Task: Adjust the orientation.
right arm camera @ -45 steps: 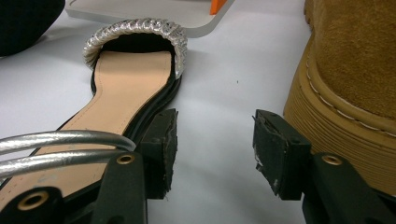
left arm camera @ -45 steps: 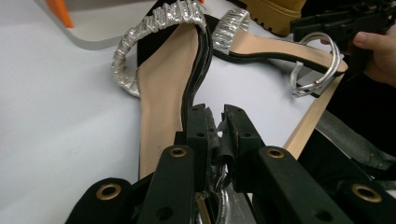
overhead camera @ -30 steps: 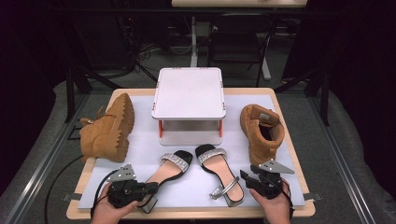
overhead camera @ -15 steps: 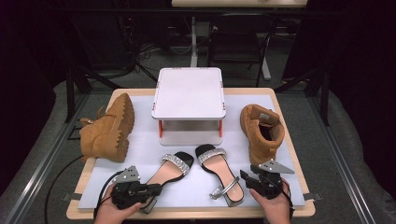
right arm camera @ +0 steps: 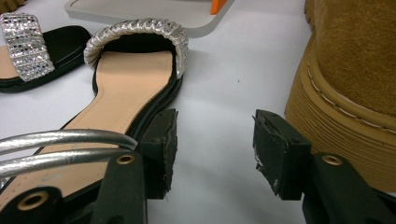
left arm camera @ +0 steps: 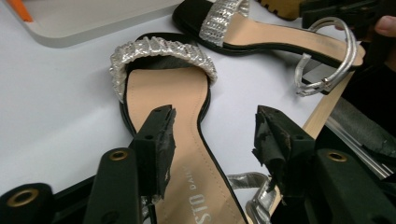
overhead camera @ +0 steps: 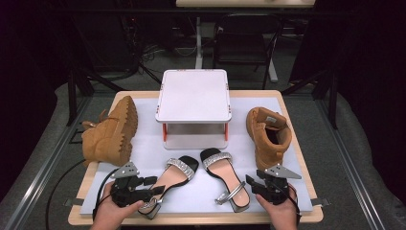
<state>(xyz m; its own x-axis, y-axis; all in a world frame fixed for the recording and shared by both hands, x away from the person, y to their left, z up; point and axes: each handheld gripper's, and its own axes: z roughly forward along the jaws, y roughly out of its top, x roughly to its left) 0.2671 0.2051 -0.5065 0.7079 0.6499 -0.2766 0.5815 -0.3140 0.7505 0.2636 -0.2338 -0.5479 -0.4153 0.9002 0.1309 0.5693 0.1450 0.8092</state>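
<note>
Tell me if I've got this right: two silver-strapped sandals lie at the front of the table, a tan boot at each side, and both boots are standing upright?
Not quite. The right boot stands upright, but the left boot lies tipped on its side, its lugged sole facing the white stand, as the high view shows. The two sandals do lie at the front of the table.

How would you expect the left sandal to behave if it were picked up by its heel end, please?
The left sandal looks thin and flat-soled, so probably light and fairly stiff. Its loose silver ankle strap would likely flop and dangle. The smooth insole may slip between the left claw pads.
</note>
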